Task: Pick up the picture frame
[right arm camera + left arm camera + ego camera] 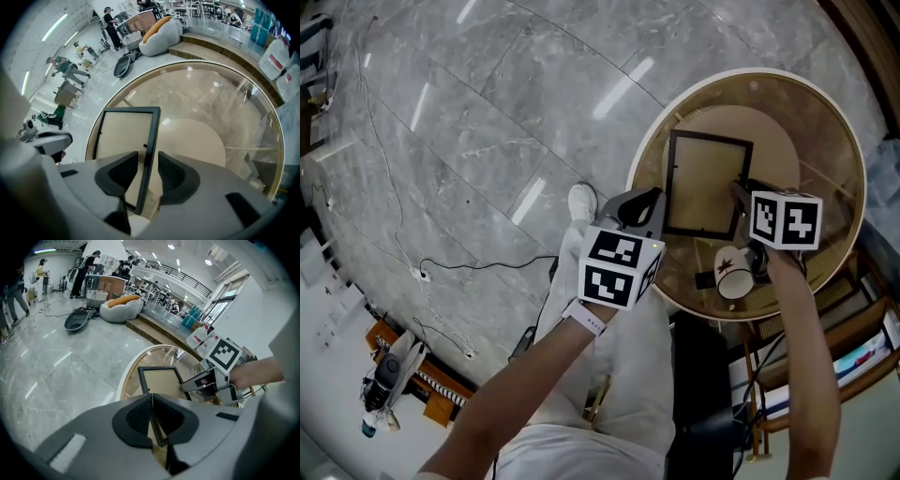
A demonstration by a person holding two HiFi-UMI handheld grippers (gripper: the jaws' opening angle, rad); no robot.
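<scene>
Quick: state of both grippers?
Left gripper: shut on the edge of the picture frame.
Right gripper: open, jaws straddling the frame's opposite edge.

The left arm point(511, 389), bare with a white band at the wrist point(585, 319), reaches up and forward. It carries the grey left hand-held gripper point(654, 208) with its black-and-white marker cube point(622, 267). That gripper's black jaws are drawn together at the tips. The right arm point(811, 347), also bare, stretches straight ahead. It holds the matching grey right hand-held gripper point(738, 191) beneath its own marker cube point(785, 219), pointing leftward toward the other gripper. Its black jaws stand slightly apart.
</scene>
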